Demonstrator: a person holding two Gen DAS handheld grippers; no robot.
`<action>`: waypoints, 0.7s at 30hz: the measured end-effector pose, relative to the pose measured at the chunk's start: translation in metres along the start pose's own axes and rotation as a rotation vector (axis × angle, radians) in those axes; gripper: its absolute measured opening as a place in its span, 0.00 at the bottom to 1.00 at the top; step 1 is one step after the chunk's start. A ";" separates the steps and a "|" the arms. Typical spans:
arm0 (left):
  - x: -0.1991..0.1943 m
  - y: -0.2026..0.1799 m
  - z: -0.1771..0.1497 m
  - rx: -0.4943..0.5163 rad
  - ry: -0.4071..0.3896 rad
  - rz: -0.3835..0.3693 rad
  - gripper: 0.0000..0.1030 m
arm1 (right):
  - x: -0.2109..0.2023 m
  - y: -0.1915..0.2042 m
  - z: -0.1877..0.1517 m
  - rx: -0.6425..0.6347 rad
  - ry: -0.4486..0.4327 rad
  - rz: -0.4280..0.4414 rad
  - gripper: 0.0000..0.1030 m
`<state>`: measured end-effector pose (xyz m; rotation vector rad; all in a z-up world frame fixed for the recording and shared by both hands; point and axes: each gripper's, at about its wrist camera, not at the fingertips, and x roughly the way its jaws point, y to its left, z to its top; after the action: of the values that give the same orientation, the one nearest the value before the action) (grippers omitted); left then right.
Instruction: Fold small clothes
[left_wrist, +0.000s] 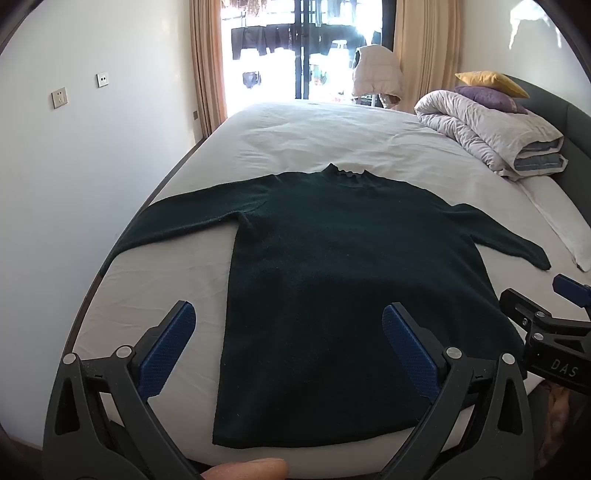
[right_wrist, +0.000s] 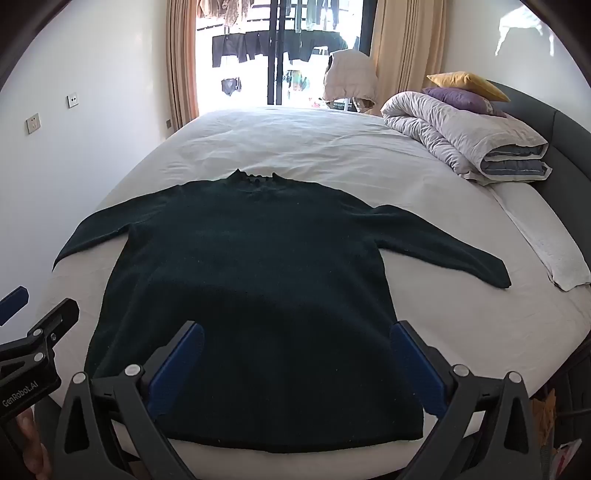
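- Dark green fuzzy knit sweater (left_wrist: 332, 280) lies flat on my white-sheeted bed (left_wrist: 314, 136), sleeves spread, frilled collar far from me.
- My left tool (left_wrist: 288, 354) and right tool (right_wrist: 295, 365) hover above its hem, ribbed blue pads (left_wrist: 168, 350) wide apart, holding nothing.

Overexposed window (left_wrist: 295, 55) backlight, soft foreground shadow, sharp focus, fisheye-curved edges

We've got a big white bed (right_wrist: 295, 147) here, rolled-up grey duvet (right_wrist: 461, 136) at the headboard end with a purple pillow (right_wrist: 461, 98) and yellow pillow (right_wrist: 465, 82) stacked on top, plus laundry (right_wrist: 258, 46) hanging outside the window.
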<state>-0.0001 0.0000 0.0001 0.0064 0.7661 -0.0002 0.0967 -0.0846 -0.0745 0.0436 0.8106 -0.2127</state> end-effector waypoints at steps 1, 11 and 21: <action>0.000 0.000 0.000 0.000 -0.001 0.001 1.00 | 0.000 0.000 0.000 0.001 0.001 0.001 1.00; 0.000 -0.001 -0.002 -0.004 0.005 -0.002 1.00 | 0.000 -0.001 0.001 0.002 0.007 0.003 1.00; -0.002 0.003 -0.004 -0.007 0.009 -0.003 1.00 | 0.003 -0.001 -0.004 0.002 0.011 0.004 1.00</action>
<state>-0.0043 0.0035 -0.0011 -0.0014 0.7752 -0.0008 0.0958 -0.0858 -0.0793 0.0478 0.8209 -0.2097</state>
